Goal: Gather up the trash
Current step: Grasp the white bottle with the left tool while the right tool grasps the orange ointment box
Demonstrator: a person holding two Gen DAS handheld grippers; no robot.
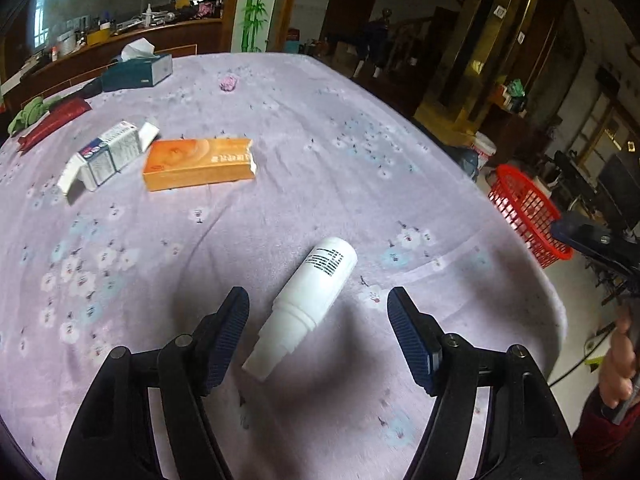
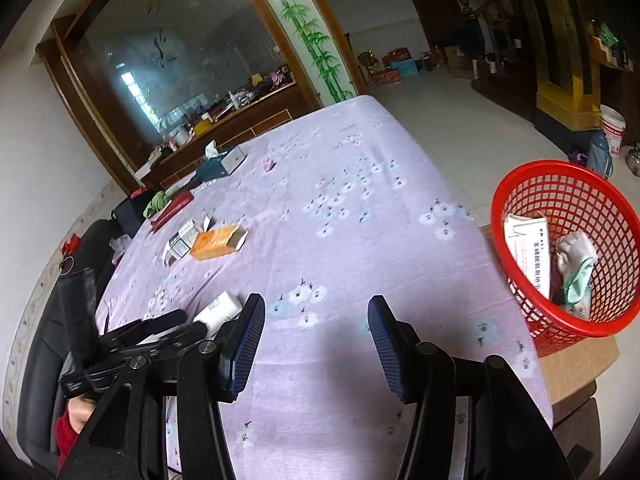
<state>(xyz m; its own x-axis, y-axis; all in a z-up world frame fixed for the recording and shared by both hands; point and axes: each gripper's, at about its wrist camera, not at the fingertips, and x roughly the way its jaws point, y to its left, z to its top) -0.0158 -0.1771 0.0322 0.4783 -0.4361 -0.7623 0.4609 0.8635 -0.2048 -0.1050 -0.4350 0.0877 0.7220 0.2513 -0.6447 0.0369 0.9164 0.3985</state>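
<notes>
So the left gripper is spread wide over the table, jaws apart with a white bottle lying on its side between them, low in the left wrist frame. Neither finger touches it; the narrow neck end points down toward the camera and the printed end points up and right. Further up and left in that frame there's an orange box lying flat, and just beside it on the left a white carton with its flaps open. A teal tissue box sits near the top left, with a small pink scrap to its right. The cloth is lilac with little flower prints. The right gripper is also spread open, pinching nothing, hanging above the bare cloth at the bottom of its frame. The red basket is at the right edge of that view, just off the table's edge, and it has a white carton-like packet and a crumpled pale glove in it. In the left wrist view the basket shows at mid right, beyond the table.
</notes>
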